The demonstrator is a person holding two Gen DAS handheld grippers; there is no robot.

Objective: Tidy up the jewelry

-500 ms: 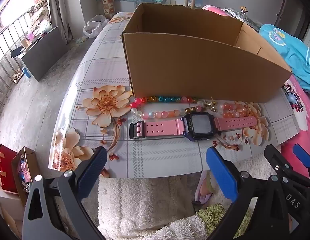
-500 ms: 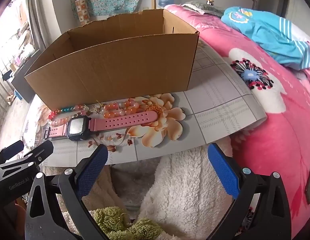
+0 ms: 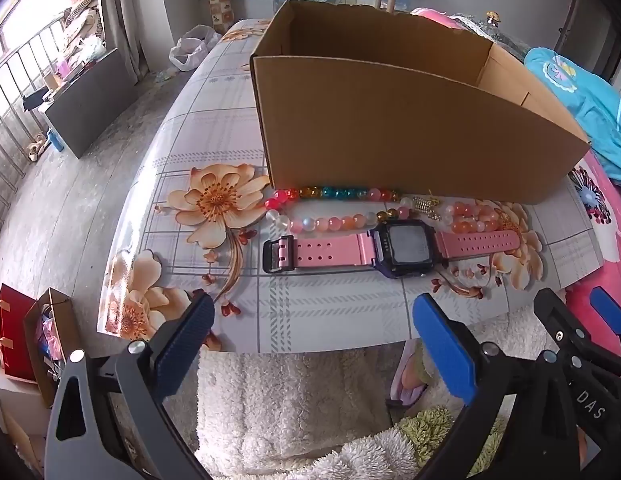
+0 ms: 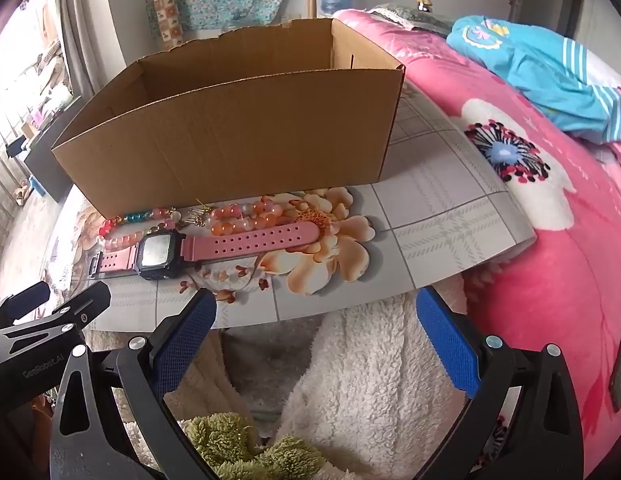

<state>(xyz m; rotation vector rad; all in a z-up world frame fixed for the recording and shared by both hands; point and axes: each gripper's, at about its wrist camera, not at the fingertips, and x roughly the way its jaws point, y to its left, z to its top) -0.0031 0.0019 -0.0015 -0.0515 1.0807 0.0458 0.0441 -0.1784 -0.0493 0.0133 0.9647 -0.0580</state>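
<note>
While both your left gripper (image 3: 310, 344) and right gripper (image 4: 316, 340) gape empty, the watch (image 3: 394, 246) lies ahead of the jaws, touching the beads (image 3: 330, 222); a careless pinch drags both.

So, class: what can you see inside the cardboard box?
Only bare brown inner walls of the cardboard box show. Its front wall covers the floor, so whether anything lies inside cannot be told.

pink watch (image 3: 390, 246) flat, strap open | bead strings (image 3: 334, 208) between it and cardboard box (image 3: 410, 128)
</note>
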